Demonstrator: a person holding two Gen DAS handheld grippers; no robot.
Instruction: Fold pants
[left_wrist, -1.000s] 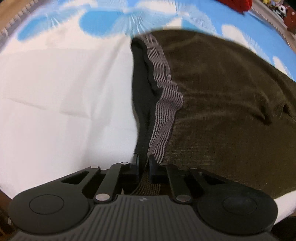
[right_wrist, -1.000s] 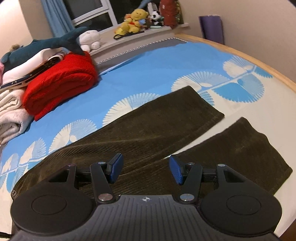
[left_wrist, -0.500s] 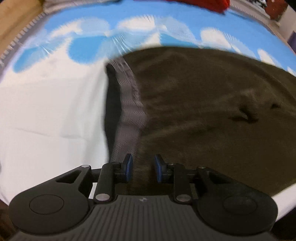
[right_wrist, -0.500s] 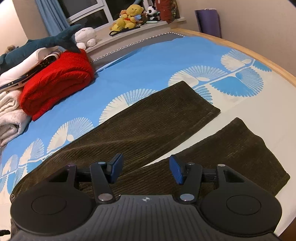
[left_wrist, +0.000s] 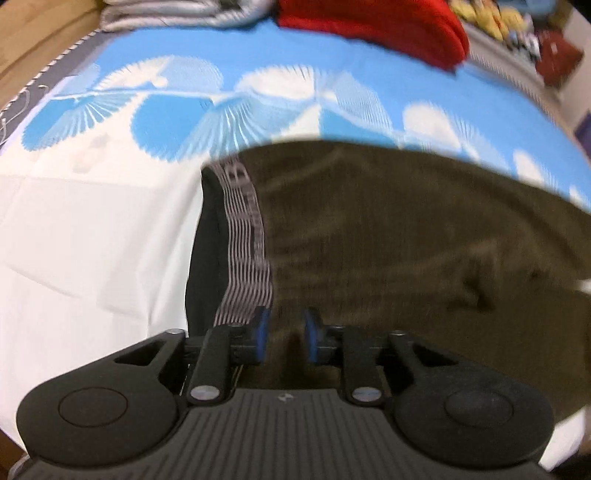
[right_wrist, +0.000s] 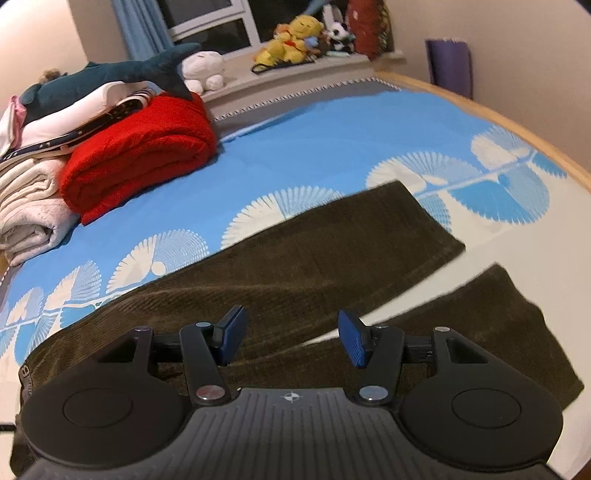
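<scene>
On the bed (right_wrist: 332, 147), one pair of pants (right_wrist: 295, 266) lies flat, two legs apart; both grippers' fingers (left_wrist: 260, 334) gape, holding nothing.

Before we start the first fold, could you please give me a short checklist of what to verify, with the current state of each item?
1. Pants spread flat on the bed: ok, both legs lie apart.
2. Left gripper free of the cloth: ok, a gap shows between its fingers.
3. Left gripper at the waistband: ok, just beside its striped edge.
4. Right gripper open and empty: ok, fingers wide apart over the near leg.
5. Red blanket off the pants: ok, it lies apart.
6. Left view sharp enough to aim: not ok, blurred.
</scene>
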